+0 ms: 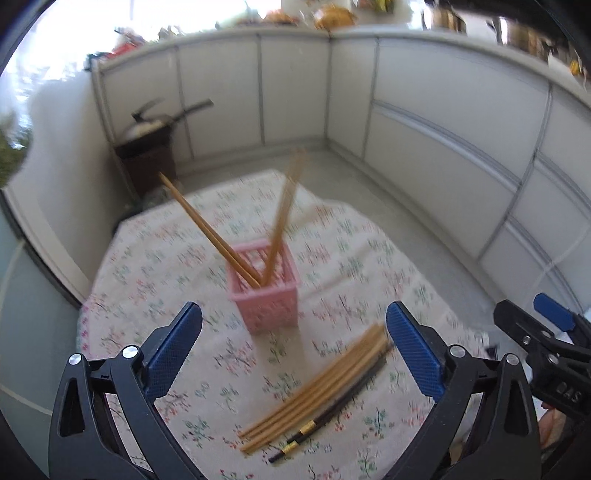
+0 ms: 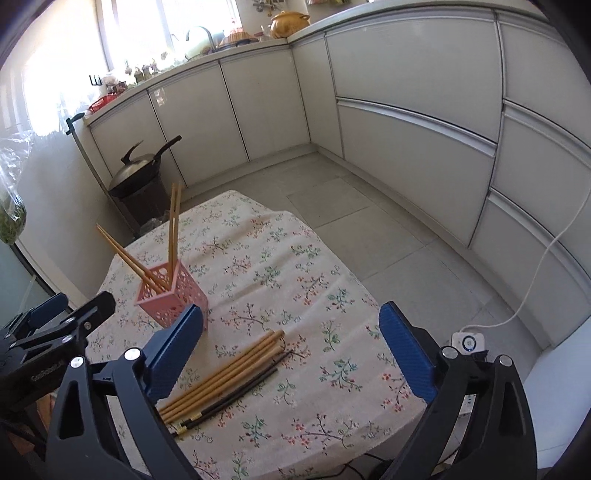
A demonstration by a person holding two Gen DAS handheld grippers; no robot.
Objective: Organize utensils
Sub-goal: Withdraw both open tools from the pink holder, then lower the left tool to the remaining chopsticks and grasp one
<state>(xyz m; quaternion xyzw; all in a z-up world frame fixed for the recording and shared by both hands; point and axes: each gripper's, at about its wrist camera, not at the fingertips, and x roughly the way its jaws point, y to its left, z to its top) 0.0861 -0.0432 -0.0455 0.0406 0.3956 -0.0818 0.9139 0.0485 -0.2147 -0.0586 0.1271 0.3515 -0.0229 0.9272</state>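
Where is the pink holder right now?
The pink holder stands upright on the floral tablecloth, left of centre in the right wrist view, with bamboo chopsticks in it. Loose chopsticks lie nearer the camera.

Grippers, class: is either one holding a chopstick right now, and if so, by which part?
Nothing is held. The left gripper and right gripper are both open and empty above the loose chopsticks on the tablecloth.

Blown-out window (image 2: 162,26) glare, motion-blurred left view, fisheye-bent edges.
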